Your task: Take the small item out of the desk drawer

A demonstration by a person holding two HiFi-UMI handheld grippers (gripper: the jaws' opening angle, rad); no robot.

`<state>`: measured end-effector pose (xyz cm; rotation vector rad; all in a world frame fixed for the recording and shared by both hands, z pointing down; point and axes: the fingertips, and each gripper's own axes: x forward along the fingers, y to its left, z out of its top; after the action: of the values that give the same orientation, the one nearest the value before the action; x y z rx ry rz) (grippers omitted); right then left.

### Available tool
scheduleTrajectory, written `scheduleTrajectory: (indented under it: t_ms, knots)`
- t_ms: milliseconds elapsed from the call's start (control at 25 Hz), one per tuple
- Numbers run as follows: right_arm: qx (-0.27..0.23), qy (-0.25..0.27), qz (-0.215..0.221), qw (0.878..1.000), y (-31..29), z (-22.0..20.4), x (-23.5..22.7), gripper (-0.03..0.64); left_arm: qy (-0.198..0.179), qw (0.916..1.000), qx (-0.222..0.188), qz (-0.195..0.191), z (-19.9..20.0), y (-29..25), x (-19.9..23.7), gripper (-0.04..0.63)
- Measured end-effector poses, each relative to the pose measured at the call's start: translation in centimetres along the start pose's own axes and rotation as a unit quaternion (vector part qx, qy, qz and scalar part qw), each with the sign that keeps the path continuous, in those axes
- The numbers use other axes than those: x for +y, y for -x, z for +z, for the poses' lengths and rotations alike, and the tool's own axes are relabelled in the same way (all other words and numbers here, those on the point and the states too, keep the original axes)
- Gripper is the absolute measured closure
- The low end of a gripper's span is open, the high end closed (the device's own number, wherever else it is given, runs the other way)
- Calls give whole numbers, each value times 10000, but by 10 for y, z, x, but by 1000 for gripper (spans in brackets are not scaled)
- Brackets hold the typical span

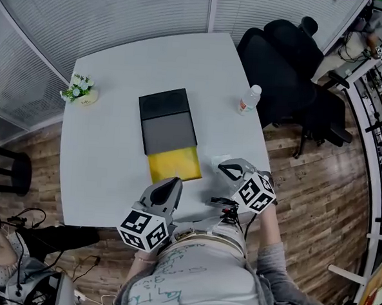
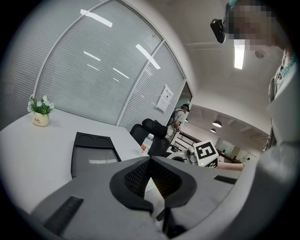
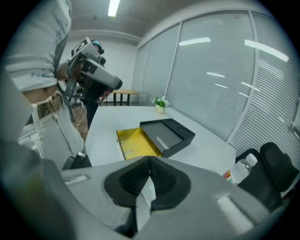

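Note:
A black desk organiser (image 1: 167, 121) lies mid-table with its yellow drawer (image 1: 175, 164) pulled out toward me; the tray looks nearly bare in the right gripper view (image 3: 136, 143). To the right of the drawer, above the table, my right gripper (image 1: 221, 165) is shut on a small white item (image 3: 143, 197), which shows as a pale strip between the pads. My left gripper (image 1: 174, 181) hangs just in front of the drawer's near edge. Its jaws meet at the tips with nothing held (image 2: 150, 160).
A water bottle (image 1: 249, 99) stands at the table's right edge, near a black office chair (image 1: 287, 64). A small flower pot (image 1: 80, 90) sits at the far left corner. The white table (image 1: 107, 143) has bare surface on both sides of the organiser.

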<state>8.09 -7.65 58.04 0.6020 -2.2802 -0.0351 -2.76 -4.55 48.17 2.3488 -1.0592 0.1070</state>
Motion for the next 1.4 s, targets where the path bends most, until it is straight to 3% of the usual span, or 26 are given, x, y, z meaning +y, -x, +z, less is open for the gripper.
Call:
scheduleTrajectory:
  t_ms: [200,400,640,880,1400]
  knots:
    - [-1064,-139,157,9941,11,50,16,614,24,9998,46,-188,-5,1,-4,598]
    - [-2080,-134,272,9777,27,119,16,614,-25,9995,-15,-314,3,-4,-3,598]
    - [-3081,-381,-5,9506,62,180,0,614,-494,9943,-866,-378,58,1,-12,598]
    - [-3264,-464,155,9440,69,195,10,614,-1125,9829,-1450,-177,93,11,-21,598]
    - [-3186,-433,162,9468,69,194,10,614,-1091,9845,-1357,-204,89,5,-25,598]
